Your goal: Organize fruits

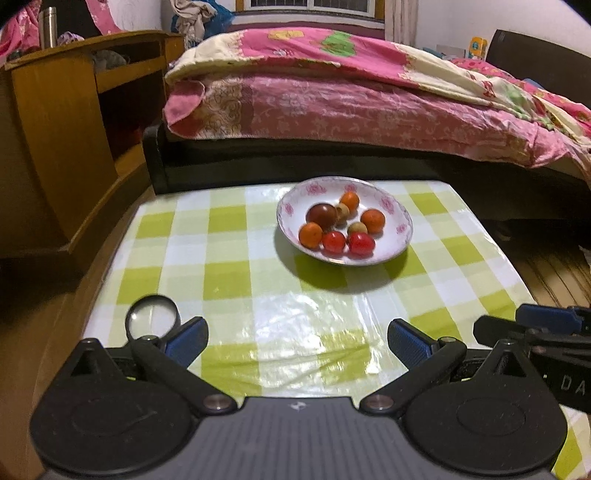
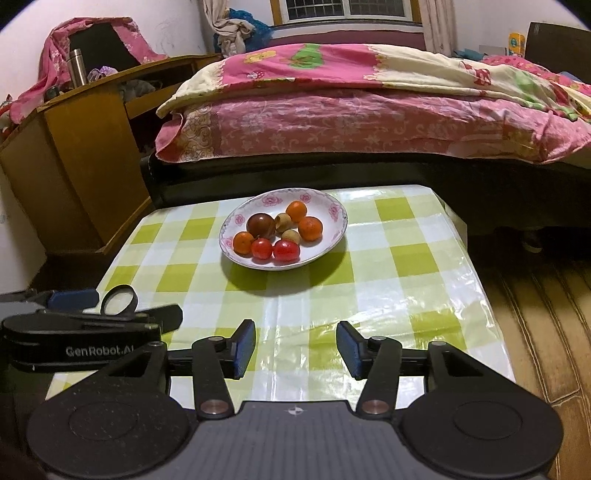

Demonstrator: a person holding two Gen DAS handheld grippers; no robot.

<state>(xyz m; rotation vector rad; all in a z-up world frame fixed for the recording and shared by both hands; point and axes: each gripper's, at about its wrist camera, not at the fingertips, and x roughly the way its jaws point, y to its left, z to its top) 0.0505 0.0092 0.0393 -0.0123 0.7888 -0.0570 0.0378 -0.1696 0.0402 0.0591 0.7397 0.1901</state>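
Both tools hung spread and empty at the near edge; all the fruit sat in the plate.

My left tool [image 1: 297, 341] and right tool [image 2: 295, 349] were spread wide, pinching nothing, low over the near worktop [image 2: 406, 258], a magnifier [image 1: 152, 308] beside the left one. The fruits [image 2: 279, 230] lay together in the flowered plate [image 2: 332, 210] further in, none loose on the checked cloth, which fitted a sorted end or a pile awaiting sorting. Small round pieces looked likely to roll, so I'd pinch gently, centred. Beyond: bed [image 2: 369, 122], wooden cabinet [image 2: 74, 147], window [image 2: 347, 9].
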